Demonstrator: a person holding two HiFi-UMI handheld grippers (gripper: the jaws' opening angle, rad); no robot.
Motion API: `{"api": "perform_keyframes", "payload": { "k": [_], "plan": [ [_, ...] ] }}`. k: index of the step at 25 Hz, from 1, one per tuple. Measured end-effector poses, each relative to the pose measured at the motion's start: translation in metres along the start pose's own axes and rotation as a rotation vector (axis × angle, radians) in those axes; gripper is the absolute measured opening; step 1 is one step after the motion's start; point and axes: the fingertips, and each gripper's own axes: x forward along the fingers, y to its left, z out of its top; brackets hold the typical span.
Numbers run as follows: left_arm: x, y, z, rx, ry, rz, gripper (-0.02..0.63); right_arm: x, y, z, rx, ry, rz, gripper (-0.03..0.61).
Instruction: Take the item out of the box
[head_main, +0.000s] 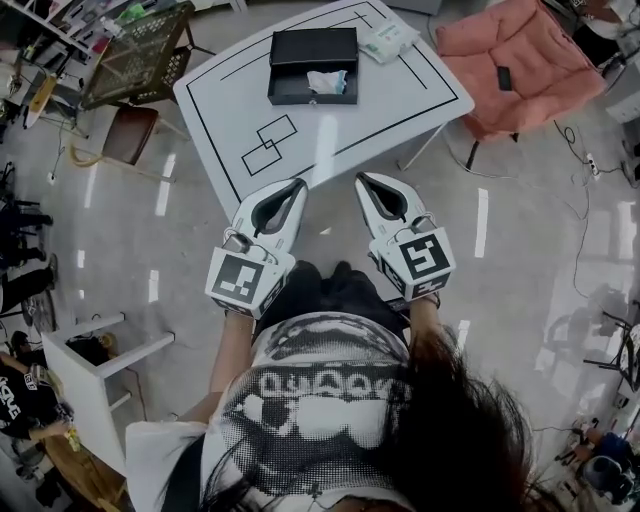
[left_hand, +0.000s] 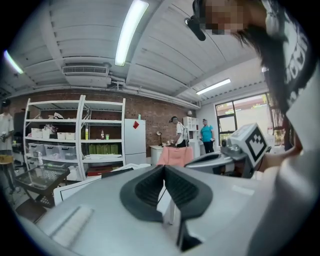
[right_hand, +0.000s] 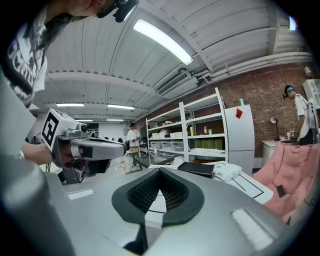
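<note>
Both tools are held side by side just short of the near edge of the white counter (head_main: 400, 100), well apart from the black box (head_main: 312, 50) at its far side. The left tool (head_main: 298, 185) and right tool (head_main: 361, 180) each have jaws pressed together, empty. A crumpled white item (head_main: 326, 82) lies in the box, toward its right end

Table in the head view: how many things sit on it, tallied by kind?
Black box: 1
White item inside the box: 1
White packet: 1
Total: 3
</note>
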Motion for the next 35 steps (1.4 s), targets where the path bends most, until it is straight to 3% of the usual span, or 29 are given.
{"api": "perform_keyframes", "payload": {
  "k": [14, 35],
  "plan": [
    [0.026, 0.03, -0.011, 0.003, 0.04, 0.013, 0.0, 0.035, -0.022, -0.013, 0.017, 0.052, 0.011, -0.002],
    [0.089, 0.168, -0.033, 0.002, 0.082, 0.009, 0.0, 0.196, -0.091, -0.029, -0.041, 0.257, -0.012, -0.002]
  ]
}}
